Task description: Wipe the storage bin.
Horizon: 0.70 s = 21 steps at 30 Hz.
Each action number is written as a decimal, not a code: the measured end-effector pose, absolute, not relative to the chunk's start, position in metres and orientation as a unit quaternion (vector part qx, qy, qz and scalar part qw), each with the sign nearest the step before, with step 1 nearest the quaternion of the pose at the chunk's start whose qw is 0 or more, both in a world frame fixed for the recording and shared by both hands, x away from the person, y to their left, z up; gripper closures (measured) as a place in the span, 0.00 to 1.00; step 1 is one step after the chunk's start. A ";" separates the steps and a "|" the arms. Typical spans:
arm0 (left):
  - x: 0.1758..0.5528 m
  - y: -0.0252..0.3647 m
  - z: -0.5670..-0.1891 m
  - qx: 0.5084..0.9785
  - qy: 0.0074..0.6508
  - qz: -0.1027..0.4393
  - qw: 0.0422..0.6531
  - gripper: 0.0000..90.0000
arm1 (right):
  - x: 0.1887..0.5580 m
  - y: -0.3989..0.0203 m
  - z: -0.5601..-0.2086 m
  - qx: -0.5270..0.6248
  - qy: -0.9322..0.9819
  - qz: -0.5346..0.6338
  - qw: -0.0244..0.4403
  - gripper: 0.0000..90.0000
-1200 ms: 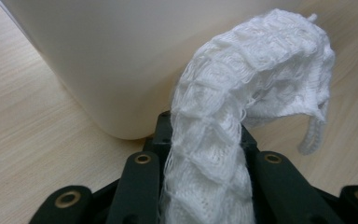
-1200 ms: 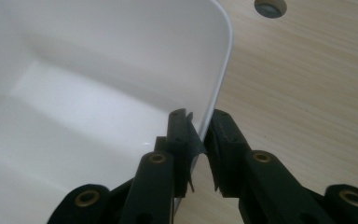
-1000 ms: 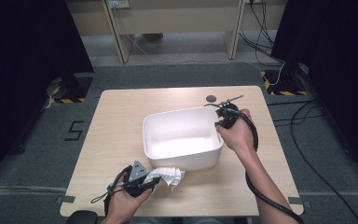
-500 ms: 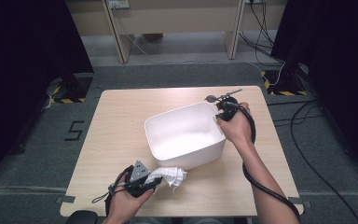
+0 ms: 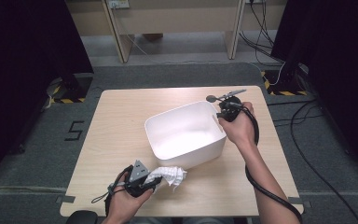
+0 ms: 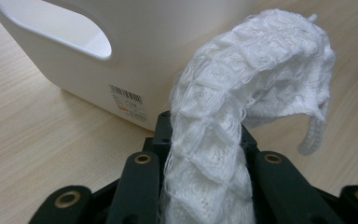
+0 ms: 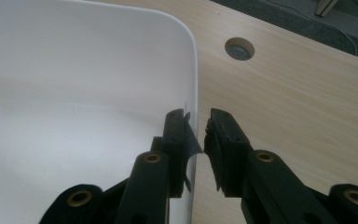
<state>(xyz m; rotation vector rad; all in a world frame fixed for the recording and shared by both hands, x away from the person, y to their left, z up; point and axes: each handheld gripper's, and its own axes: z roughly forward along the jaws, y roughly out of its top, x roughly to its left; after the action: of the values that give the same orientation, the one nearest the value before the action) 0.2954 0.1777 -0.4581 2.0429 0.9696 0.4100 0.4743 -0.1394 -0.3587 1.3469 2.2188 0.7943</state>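
**Two grippers, one white tub, one knitted cloth**

Two hand-held grippers are at work on the pale wooden table (image 5: 116,126) as we look down from the high view. At the centre of the tabletop we see a white plastic tub (image 5: 185,133), turned at an angle to the table's edges, with a handle slot cut into its end wall.

At the near edge, the left gripper (image 5: 150,183) has its jaws pinched on a white knitted cloth (image 5: 170,174), which lies bunched on the wood just beside the tub's near wall. In the left gripper view we see the cloth (image 6: 242,112) rising from between the jaws and arching over to the right, with the tub's wall, its handle slot and a barcode label (image 6: 128,102) close behind it.

On the far right, the right gripper (image 5: 222,111) meets the tub's rim at its end wall. In the right gripper view we see one jaw inside the rim (image 7: 193,84) and the other outside, the outer pad standing a little clear of the wall, so the jaws are spread slightly rather than clamped. Beyond them we see a round cable hole (image 7: 239,48) in the tabletop.
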 end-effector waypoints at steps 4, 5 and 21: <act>0.295 0.177 -0.458 0.811 0.385 0.163 0.409 0.79 | 0.459 -0.147 -0.356 0.491 0.797 0.284 0.205 0.84; 0.295 0.176 -0.458 0.812 0.384 0.163 0.408 0.79 | 0.456 -0.149 -0.356 0.493 0.798 0.282 0.202 0.84; 0.296 0.176 -0.458 0.811 0.384 0.164 0.409 0.79 | 0.442 -0.150 -0.364 0.494 0.813 0.252 0.177 0.92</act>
<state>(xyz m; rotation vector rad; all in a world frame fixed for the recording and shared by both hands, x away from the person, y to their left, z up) 0.2959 0.1761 -0.4576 2.0436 0.9679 0.4137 0.4421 -0.1499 -0.3637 1.3980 2.3016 0.7137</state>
